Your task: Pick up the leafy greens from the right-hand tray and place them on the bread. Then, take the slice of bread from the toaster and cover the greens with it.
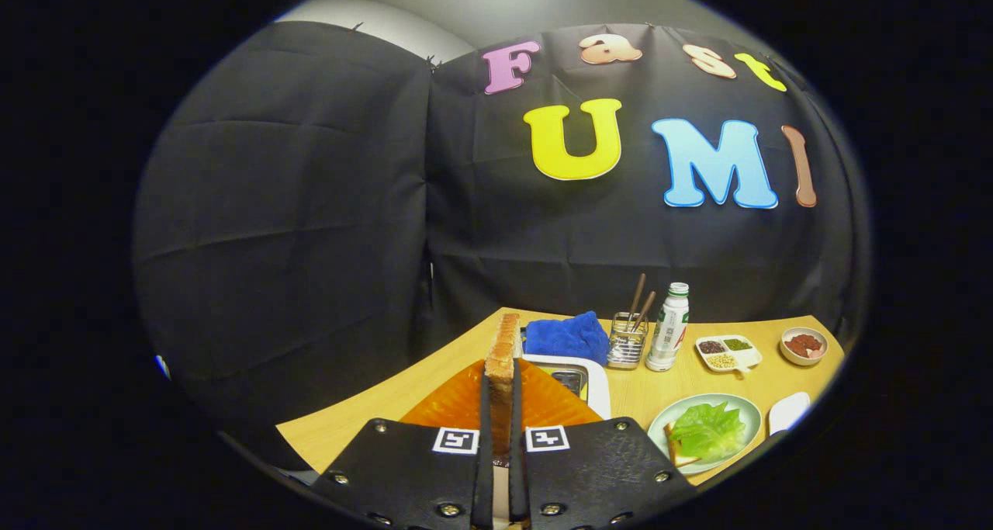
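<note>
Up front, tongs (pixel 500 406) pinching bread slice (pixel 503 363), wooden table (pixel 644 394), black cloth wall (pixel 310 227)

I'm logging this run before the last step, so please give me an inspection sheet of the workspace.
Surface: wooden table, orange mat just ahead of the fingers.
Job's things: bread slice held upright between the fingers; leafy greens on bread on the green plate.
Clutter: blue cloth, chopstick holder, bottle, divided dish, small bowl, white tray.
Grippers: gripper shut on the bread slice.
Cables: nothing seen.
Surroundings: black cloth wall.
</note>
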Tool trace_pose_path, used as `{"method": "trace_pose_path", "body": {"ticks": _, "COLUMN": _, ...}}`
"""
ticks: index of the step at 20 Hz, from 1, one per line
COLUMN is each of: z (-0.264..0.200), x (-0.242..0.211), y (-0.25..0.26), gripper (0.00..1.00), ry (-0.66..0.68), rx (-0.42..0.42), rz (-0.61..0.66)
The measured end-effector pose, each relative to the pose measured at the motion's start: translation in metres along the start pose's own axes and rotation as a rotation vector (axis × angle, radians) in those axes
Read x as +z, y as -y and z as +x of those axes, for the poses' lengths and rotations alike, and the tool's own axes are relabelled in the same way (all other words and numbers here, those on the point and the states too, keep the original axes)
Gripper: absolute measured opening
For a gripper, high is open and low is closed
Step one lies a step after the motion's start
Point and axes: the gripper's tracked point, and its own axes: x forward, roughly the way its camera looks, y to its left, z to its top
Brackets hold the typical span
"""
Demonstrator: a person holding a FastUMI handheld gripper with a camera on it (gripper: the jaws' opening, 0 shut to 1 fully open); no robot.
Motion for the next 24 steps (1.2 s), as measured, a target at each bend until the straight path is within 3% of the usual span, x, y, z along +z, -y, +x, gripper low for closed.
{"method": "trace_pose_path", "body": {"ticks": 8, "z": -0.034, "x": 0.037, "y": 0.054, "gripper": 0.08, "ry": 0.051, "rx": 0.004, "rz": 0.029}}
{"method": "trace_pose_path", "body": {"ticks": 17, "z": -0.074, "x": -0.006, "y": 0.160, "gripper": 0.08, "ry": 0.012, "rx": -0.120, "rz": -0.002}}
{"method": "trace_pose_path", "body": {"ticks": 24, "z": -0.072, "x": -0.061, "y": 0.233, "gripper": 0.08, "ry": -0.073, "rx": -0.206, "rz": 0.012}}
